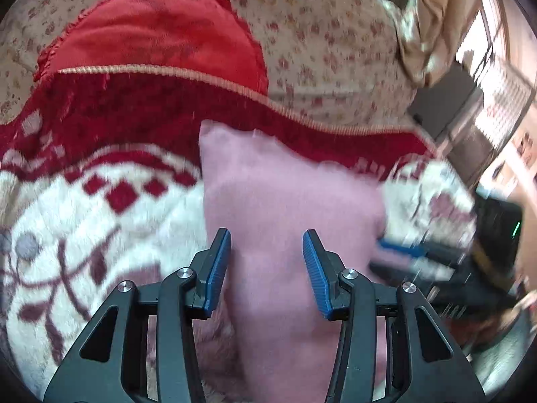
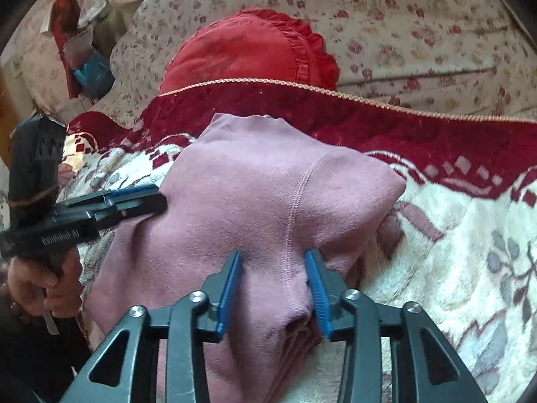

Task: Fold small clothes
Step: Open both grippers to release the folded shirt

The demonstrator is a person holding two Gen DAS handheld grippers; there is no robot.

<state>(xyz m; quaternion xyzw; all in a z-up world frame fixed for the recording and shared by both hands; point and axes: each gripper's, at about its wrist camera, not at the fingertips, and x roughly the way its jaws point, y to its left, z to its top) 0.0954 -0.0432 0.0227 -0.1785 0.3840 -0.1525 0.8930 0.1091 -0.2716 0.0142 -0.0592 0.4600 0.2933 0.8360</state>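
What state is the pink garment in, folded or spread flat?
Partly folded: the pink garment lies doubled in stacked layers near the right gripper.

I see one small pink top point(image 2: 248, 201) lying on the bed, on a fuzzy red and white blanket point(image 2: 453, 252). It is soft and partly folded, with a stitched seam down it. Its neck end points toward the blanket's far red edge.
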